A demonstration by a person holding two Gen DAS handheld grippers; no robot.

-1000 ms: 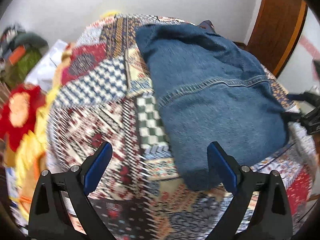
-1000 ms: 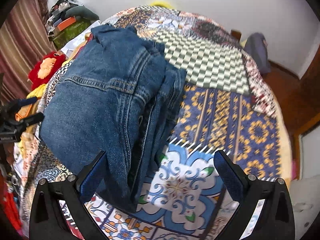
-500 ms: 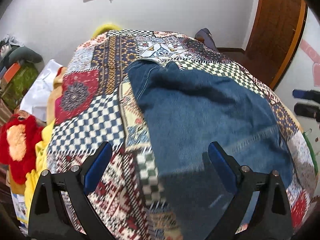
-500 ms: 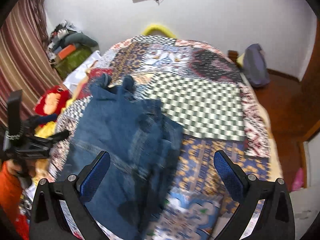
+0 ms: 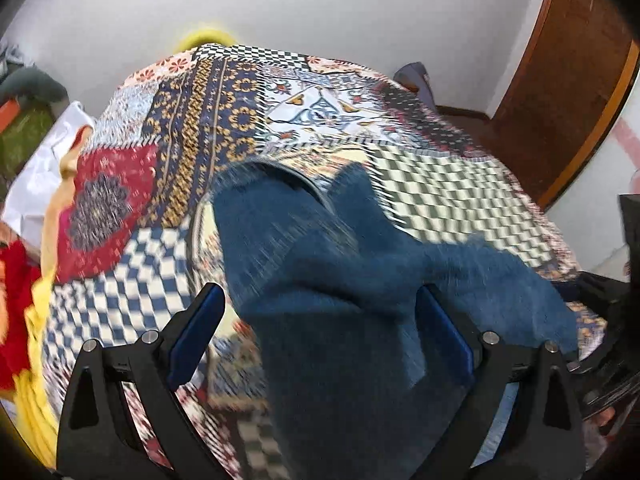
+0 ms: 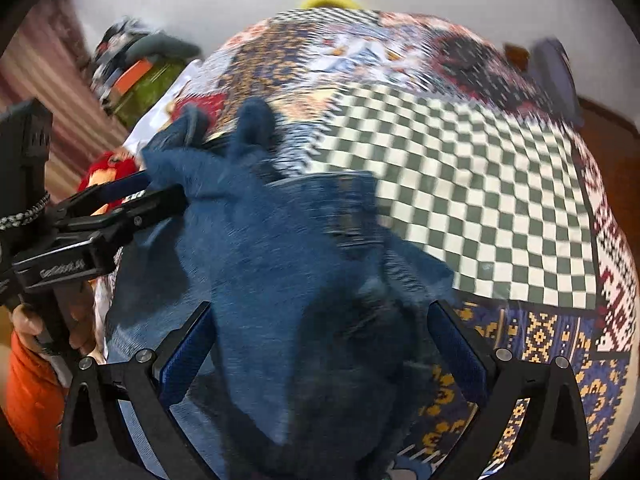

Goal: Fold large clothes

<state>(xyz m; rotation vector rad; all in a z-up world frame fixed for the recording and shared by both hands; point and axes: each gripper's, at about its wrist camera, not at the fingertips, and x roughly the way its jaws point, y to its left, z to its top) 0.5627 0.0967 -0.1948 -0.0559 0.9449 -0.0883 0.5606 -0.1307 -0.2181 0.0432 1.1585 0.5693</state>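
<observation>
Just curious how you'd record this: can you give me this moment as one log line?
task: fold clothes | item: jeans on bed | left gripper: open | right gripper: open | image: blurred

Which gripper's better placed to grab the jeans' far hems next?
Probably left: left gripper, open, sits at the edge of the jeans near the hems; right gripper is open farther back.

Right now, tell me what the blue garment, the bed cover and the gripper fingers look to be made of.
Blue garment: looks like denim, a heavy matte blue cloth holding stiff folds; blur hides the weave.
Bed cover: thin printed fabric, flat patchwork patterns, no sheen.
Gripper fingers: black hard plastic or metal frames with screws; the blue pads seem rubbery, though that is uncertain.
</observation>
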